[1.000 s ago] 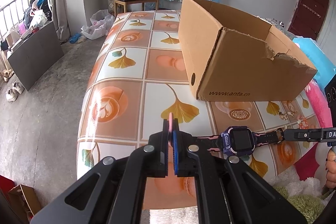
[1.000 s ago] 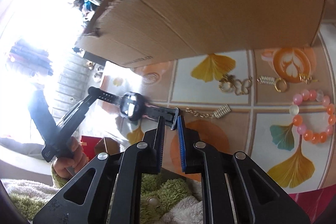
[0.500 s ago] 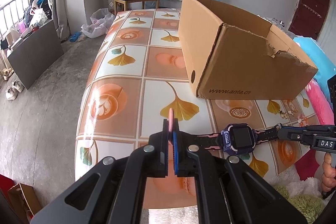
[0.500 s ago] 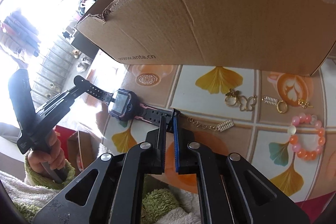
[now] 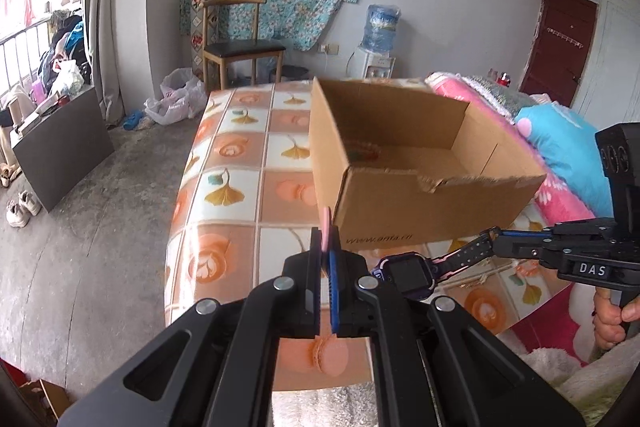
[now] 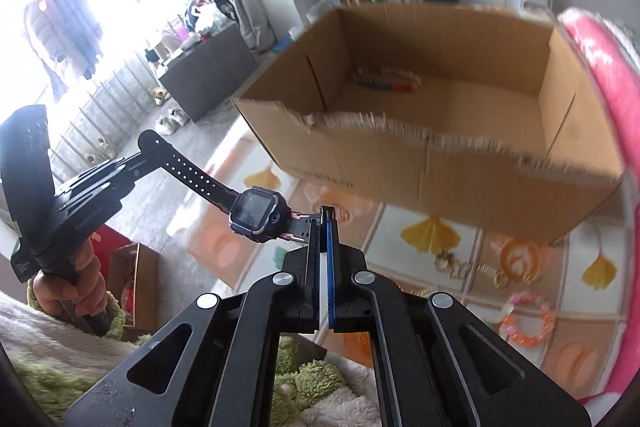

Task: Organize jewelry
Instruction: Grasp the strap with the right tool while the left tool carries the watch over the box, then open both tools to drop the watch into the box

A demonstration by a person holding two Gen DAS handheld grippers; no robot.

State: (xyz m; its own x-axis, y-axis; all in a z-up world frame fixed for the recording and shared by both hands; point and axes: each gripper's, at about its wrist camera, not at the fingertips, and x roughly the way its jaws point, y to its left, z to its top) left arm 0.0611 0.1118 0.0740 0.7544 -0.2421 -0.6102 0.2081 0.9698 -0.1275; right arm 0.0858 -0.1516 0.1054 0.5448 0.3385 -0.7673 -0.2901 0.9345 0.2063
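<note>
a purple-and-black smartwatch with a pink-backed perforated strap (image 6: 256,211) hangs in the air above the table's near edge, stretched between the two grippers. the left gripper (image 5: 326,247) has its jaws pressed narrow on one strap end, whose pink tip sticks up between the pads; the right gripper (image 6: 325,217) has its jaws clamped tight on the other strap end. in the left wrist view the watch face sits just right of the left fingers, and the strap runs on to the right gripper's black body marked "das", held by a bare hand (image 5: 614,315). in the right wrist view the left gripper is held by a hand (image 6: 72,297) in a fuzzy green cuff. behind the watch stands an open brown cardboard box with a torn front rim (image 6: 460,163), resting on the table covered in an orange-and-white ginkgo-leaf tile cloth (image 5: 236,195); a blurred pale beaded item (image 6: 386,79) lies inside at the back. on the cloth in front of the box lie small gold-coloured chain pieces (image 6: 476,271) and an orange-and-pink bead bracelet (image 6: 528,319).
</note>
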